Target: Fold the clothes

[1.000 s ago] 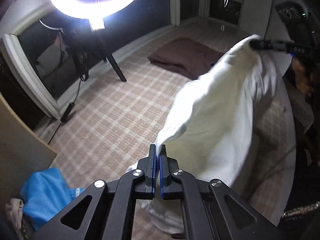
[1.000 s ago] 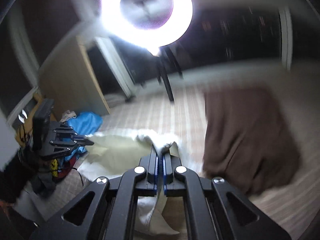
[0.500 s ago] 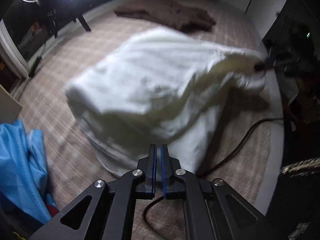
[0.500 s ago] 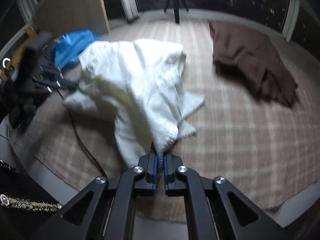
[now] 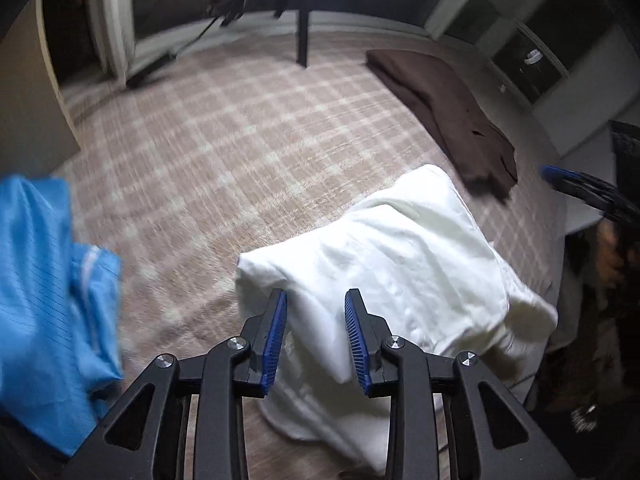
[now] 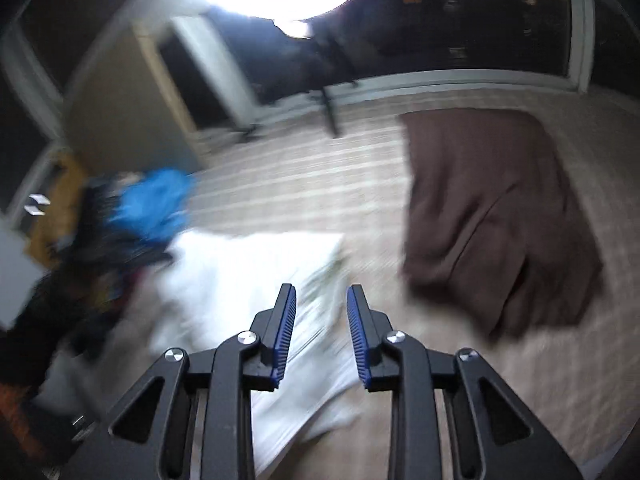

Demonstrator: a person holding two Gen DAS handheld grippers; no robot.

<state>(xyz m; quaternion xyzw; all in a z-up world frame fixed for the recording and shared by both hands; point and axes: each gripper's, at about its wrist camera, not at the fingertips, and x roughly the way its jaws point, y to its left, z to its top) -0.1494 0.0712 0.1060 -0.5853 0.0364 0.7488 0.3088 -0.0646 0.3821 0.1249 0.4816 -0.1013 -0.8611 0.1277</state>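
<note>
While opening over the white garment (image 5: 400, 264) on the checked rug (image 5: 224, 152), left gripper (image 5: 316, 336) pitched steeply down, pads off the cloth, nothing gripped. Could flop the fresh fold open if a pad snags on pulling away. Right wrist view, blurry: right gripper (image 6: 321, 334) likewise angled down, jaws parting, cloth loose beneath. Same snag risk; brown garment (image 6: 492, 216) well apart.

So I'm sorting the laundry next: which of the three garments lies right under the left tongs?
The white garment, folded on the checked rug. The blue garment lies off to the left and the brown garment farther back.
</note>
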